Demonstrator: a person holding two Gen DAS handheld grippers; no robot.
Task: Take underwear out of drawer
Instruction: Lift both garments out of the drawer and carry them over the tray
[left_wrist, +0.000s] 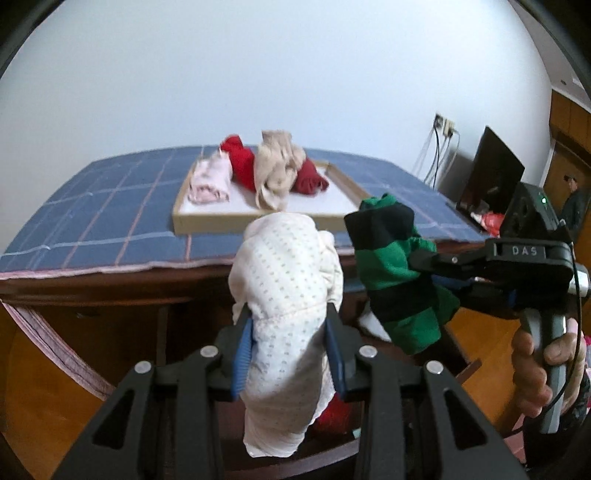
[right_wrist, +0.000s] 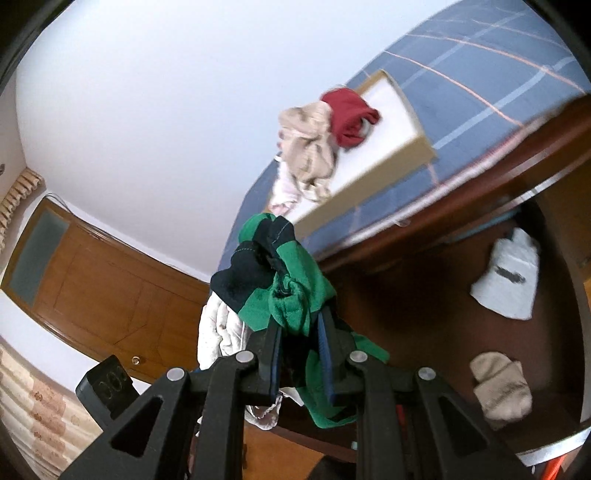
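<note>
A pale wall (left_wrist: 295, 74) backs a dark wooden cabinet whose top is spread with a blue checked cloth (left_wrist: 110, 206); the cloth presumably protects the wood and gives the sorting a soft bed. On the cloth, near its front edge, sits a shallow cardboard tray (left_wrist: 343, 177) with a white floor. It seems to serve as the collecting place, since folded garments already lie along its far side: a pale pink pair (left_wrist: 210, 181), a red one (left_wrist: 242, 162), a beige bundle (left_wrist: 275, 166) and a dark red roll (left_wrist: 310, 177). Below the cabinet's front edge, the open drawer (right_wrist: 424, 332) still holds a white piece (right_wrist: 506, 273) and a beige piece (right_wrist: 502, 391). The left gripper (left_wrist: 290, 343) is clamped on white dotted underwear (left_wrist: 284, 280), lifted clear of the drawer in front of the tray. Beside it, the right gripper (right_wrist: 299, 347), held by a hand (left_wrist: 543, 362), is closed tight on green-and-black striped underwear (right_wrist: 273, 273), likely bound for the tray too.
</note>
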